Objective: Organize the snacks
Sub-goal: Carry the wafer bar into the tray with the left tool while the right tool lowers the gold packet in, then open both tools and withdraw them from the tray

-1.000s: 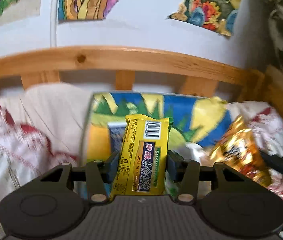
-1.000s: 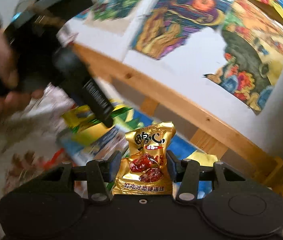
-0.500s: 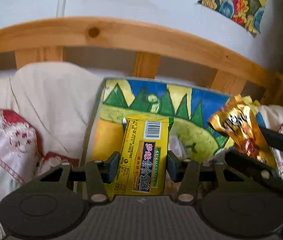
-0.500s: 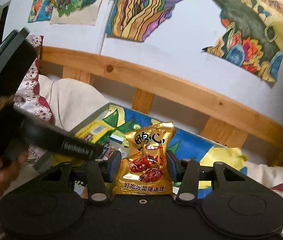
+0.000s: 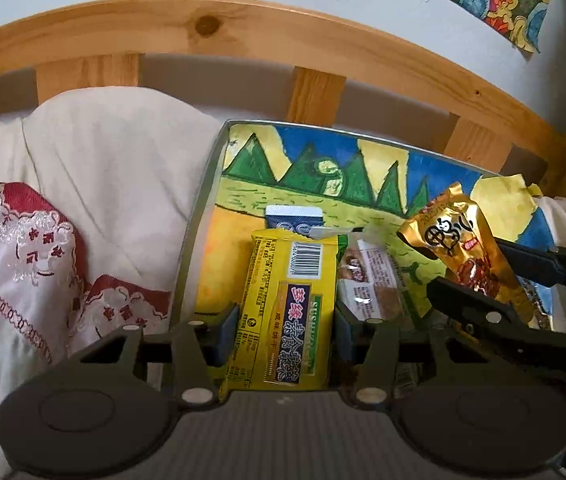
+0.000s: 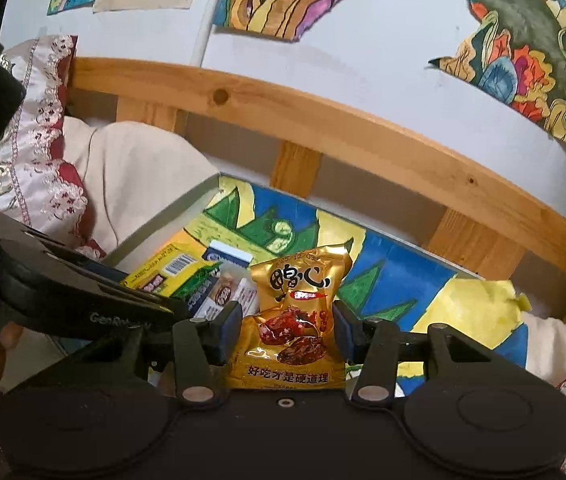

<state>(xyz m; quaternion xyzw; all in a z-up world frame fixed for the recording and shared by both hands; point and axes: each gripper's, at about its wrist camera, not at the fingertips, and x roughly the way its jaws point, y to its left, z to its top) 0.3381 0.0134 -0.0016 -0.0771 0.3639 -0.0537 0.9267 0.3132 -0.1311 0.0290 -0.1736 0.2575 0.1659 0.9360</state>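
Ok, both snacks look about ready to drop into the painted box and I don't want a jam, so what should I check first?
1. Left gripper holds the yellow snack pack firmly: ok, pads press on both sides.
2. Right gripper holds the gold snack bag: ok, clamped at both sides.
3. Both snacks are over the painted box: ok.
4. Free floor in the box: ok on the right; the left already holds a blue-and-white pack and a clear-wrapped snack.
5. Grippers clear of each other: not ok, they are close side by side.
6. Height above the box floor: cannot tell.
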